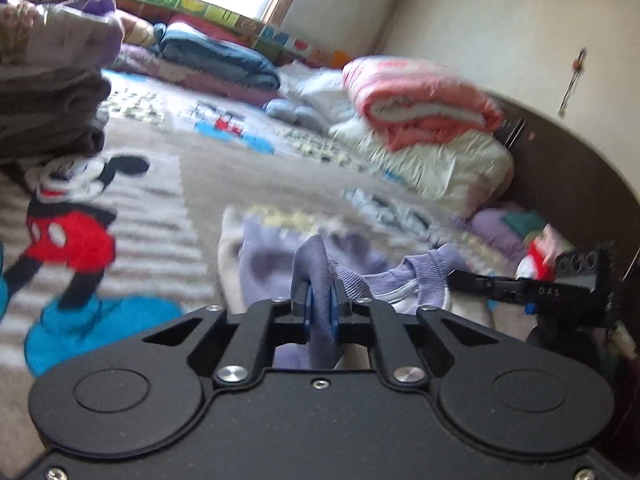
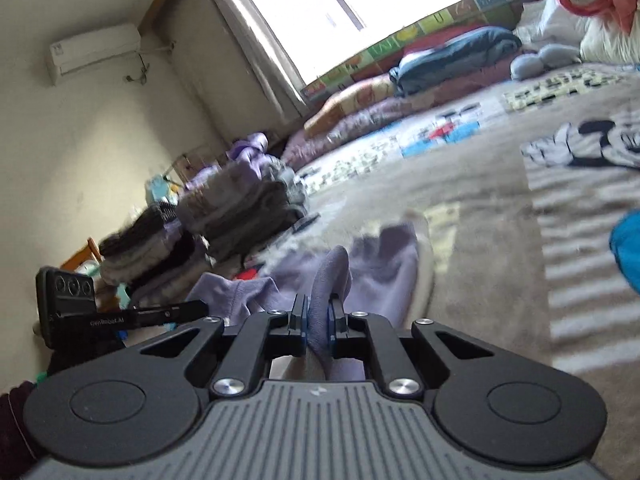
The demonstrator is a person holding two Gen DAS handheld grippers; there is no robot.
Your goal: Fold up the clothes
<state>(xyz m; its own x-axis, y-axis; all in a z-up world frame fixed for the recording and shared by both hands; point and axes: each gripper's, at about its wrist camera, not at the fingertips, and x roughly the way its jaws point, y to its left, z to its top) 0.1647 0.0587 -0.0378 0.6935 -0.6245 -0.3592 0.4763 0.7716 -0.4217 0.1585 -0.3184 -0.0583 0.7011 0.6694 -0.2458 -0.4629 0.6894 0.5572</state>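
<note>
Already both tools had a hold on the same piece: the left gripper (image 1: 320,302) was clamped on a bunched fold of the lilac garment (image 1: 276,248), and the right gripper (image 2: 318,320) pinched another fold of that garment (image 2: 376,264), with cloth filling the narrow gap between each pair of pads. The garment lay rumpled on the cartoon-mouse blanket (image 1: 168,184), just in front of both tools, with a ribbed hem or cuff turned up near the right gripper; which part that was could not be told. It showed no neat crease, so by my reading its fold had only begun.

Some work looked done: to the left of the garment, a stack of folded clothes (image 2: 240,204) stood on the blanket, greys and purples laid flat. On the garment's other side, a small heap of mixed clothes (image 1: 516,228) sat below the rolled pink-and-white quilt (image 1: 420,100), seemingly waiting its turn. So the task seemed partway through, with this garment and that heap left.
</note>
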